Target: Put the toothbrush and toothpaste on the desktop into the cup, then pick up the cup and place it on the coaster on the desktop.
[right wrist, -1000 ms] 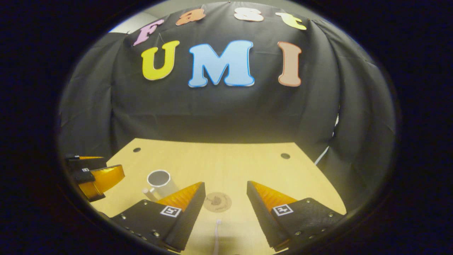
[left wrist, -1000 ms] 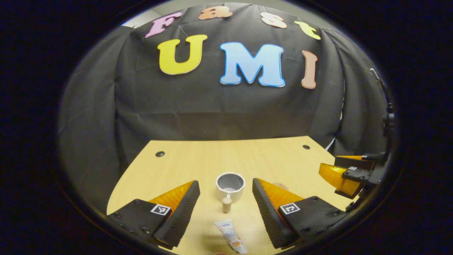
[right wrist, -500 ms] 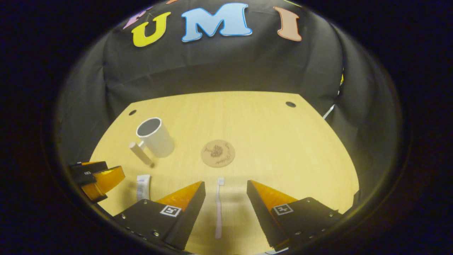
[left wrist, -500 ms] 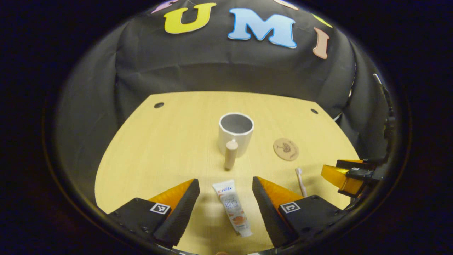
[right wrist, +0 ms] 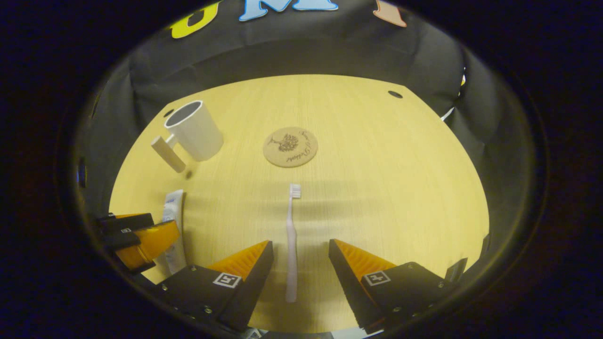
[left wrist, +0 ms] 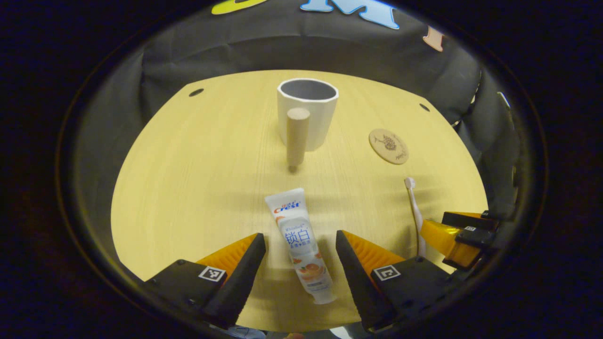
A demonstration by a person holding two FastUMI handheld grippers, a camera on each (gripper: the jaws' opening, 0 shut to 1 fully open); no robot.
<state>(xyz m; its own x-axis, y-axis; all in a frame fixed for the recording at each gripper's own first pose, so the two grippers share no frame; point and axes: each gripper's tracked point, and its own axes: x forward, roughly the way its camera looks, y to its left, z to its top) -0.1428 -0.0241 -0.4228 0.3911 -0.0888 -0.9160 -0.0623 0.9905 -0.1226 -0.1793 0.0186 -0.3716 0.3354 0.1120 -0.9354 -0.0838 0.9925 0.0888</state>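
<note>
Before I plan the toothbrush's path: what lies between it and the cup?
Only bare desktop: in the right gripper view, nothing sits between the toothbrush and the cup.

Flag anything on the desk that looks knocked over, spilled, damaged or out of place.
Nothing stands out. The cup stands upright and looks empty, the coaster lies flat and bare, and the toothpaste and toothbrush lie flat on the desktop, each between the open fingers of a tool.
</note>
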